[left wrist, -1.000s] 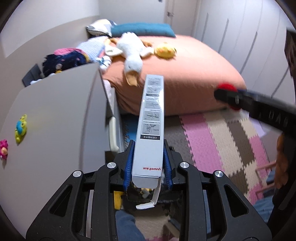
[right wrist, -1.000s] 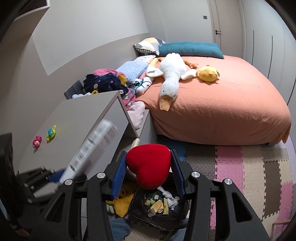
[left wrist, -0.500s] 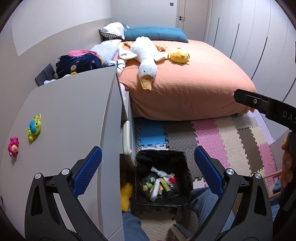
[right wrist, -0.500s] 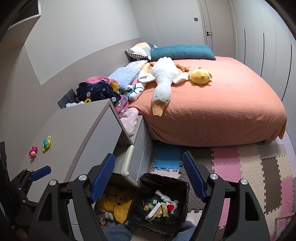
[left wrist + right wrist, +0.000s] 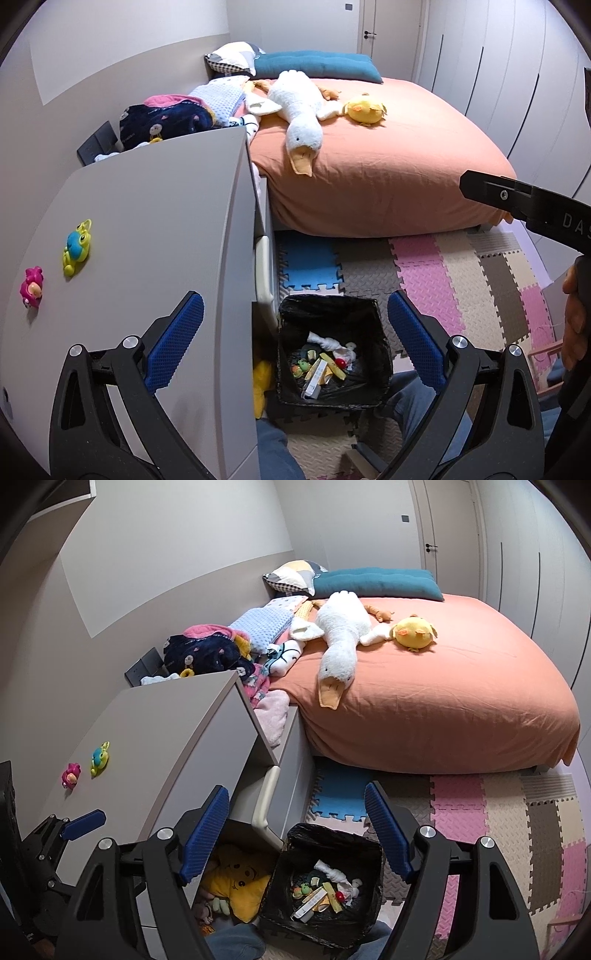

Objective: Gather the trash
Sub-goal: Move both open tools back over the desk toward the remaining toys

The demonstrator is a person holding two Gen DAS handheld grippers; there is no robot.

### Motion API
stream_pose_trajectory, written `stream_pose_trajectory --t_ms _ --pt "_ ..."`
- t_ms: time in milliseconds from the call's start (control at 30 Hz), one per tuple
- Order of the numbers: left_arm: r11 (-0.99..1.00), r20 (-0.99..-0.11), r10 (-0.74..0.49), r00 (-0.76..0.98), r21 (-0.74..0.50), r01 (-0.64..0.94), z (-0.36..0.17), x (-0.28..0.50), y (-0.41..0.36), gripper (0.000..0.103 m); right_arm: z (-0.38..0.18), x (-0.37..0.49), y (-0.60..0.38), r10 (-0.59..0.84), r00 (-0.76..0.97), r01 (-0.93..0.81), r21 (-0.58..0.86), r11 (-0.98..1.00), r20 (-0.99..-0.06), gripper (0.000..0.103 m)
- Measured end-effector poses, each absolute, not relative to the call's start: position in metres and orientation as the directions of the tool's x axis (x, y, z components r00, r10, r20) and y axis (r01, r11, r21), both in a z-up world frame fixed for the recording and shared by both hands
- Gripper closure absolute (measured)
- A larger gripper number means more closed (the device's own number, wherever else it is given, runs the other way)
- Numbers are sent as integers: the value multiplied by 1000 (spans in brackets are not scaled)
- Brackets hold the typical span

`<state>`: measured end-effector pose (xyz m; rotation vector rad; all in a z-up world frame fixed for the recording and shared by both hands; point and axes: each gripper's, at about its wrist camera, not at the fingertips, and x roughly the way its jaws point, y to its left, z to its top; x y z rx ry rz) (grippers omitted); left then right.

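Hovering above the square black-lined waste bin [image 5: 332, 354] on the foam floor mat: left gripper [image 5: 295, 341], blue-padded jaws spread wide and pinching nothing, having just been opening. Hanging over that bin too: right gripper [image 5: 297, 836], jaws parted and bare. Lying inside the bin (among wrappers): the long white cardboard box [image 5: 316, 380] and crumpled white tissue [image 5: 325, 341].

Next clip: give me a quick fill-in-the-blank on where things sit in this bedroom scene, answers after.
1. The black bin stands on the ____.
2. The white goose plush lies on the ____.
3. Both the left gripper and the right gripper hold ____.
4. The pink toy and the turtle toy sit on the ____ top.

Answers: floor mat; bed; nothing; cabinet
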<state>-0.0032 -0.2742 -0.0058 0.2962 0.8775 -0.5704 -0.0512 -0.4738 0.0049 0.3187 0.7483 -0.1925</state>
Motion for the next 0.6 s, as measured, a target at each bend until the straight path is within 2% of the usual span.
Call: stream_pose_trajectory --t_ms 600 --pt "887 -794 -269 546 16 461 -10 28 -208 7 3 -2 -406 54 717 137 216 967 -695 27"
